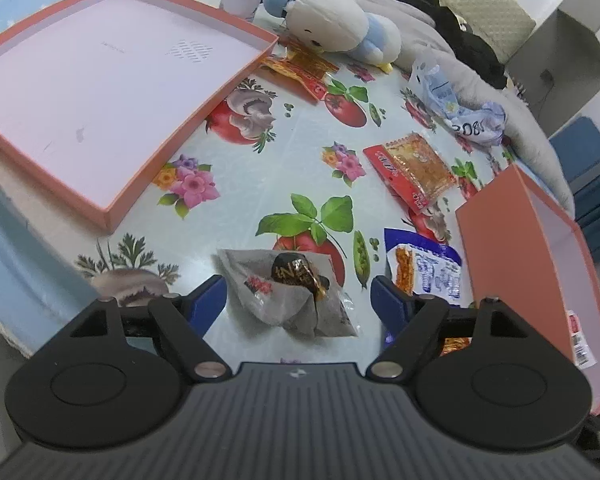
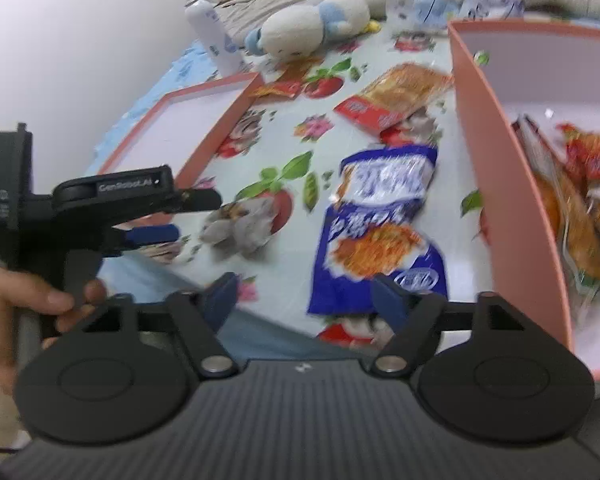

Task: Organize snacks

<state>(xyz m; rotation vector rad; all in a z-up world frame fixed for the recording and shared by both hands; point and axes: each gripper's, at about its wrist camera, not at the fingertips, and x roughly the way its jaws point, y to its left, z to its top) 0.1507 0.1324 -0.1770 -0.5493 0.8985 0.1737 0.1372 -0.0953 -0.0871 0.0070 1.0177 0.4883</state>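
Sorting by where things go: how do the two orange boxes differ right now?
The left box is shallow with a low rim, and its pale floor is bare; the right box has taller walls and already holds snack packets. The left box lies flat beside the plush toy; the right box sits next to the blue packet. Both are orange outside and pale inside.

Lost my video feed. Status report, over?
Left gripper open around grey snack packet. Right gripper open over blue snack bag. Nothing blocking either.
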